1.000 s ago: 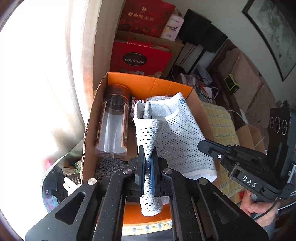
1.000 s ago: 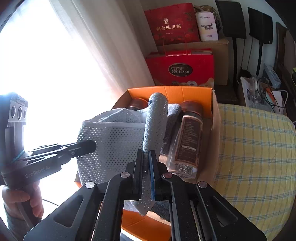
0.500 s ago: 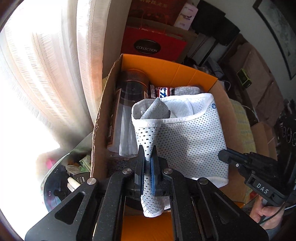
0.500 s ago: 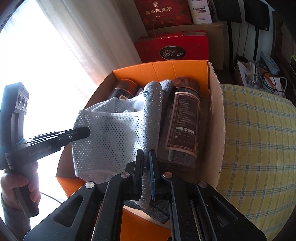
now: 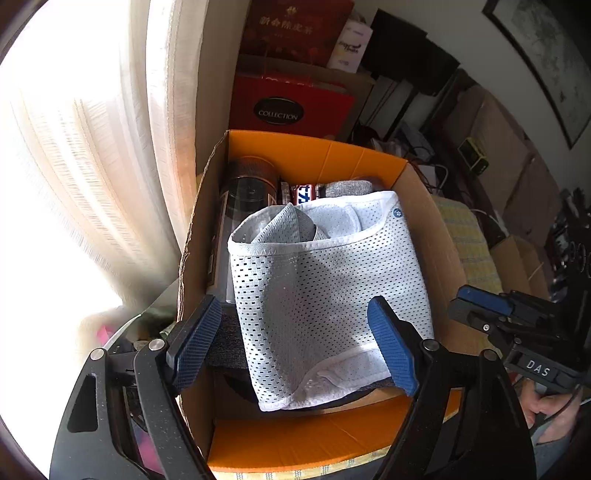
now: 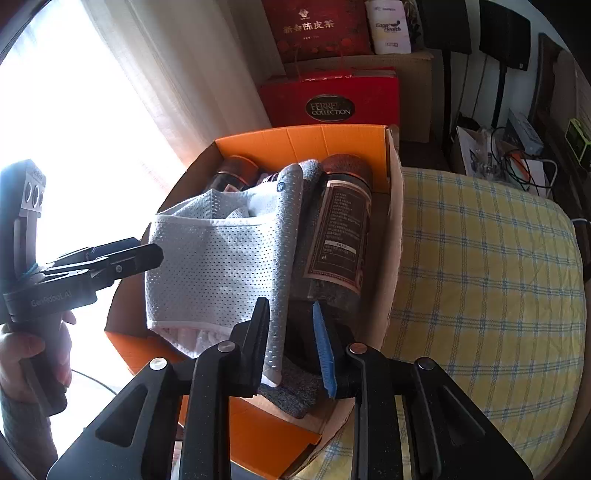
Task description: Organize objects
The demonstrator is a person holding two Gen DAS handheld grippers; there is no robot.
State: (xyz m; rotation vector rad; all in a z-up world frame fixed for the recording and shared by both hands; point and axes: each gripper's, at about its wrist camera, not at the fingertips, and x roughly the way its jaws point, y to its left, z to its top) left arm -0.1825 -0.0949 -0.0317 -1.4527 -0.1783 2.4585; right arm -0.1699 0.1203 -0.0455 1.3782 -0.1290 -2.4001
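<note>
The red gift bag (image 6: 328,99) behind the orange box reads "FERRE… COLLECTION" on a dark oval. The darker red bag (image 6: 317,27) above carries gold Chinese characters. A white pouch (image 6: 388,27) says "Eager Health". One gripper (image 5: 537,369) is marked "DAS", the other (image 6: 51,301) "GenRobot AI".

— Supporting surface?

— A bed (image 6: 491,280) with a yellow cover checked in blue lines. It fills the right side of the right wrist view; in the left wrist view a strip of it shows beyond the box's right wall and another at the bottom edge.

— What lies directly on it?

— One cardboard box (image 6: 394,236), open at the top, orange inside (image 5: 317,155), plain brown outside. It sits at the bed's left edge, next to the curtain.

— Contact?

— The right wall presses against the checked cover. The box's underside is hidden.

— Anything else on the cover?

— Nothing else visible on that stretch.
</note>
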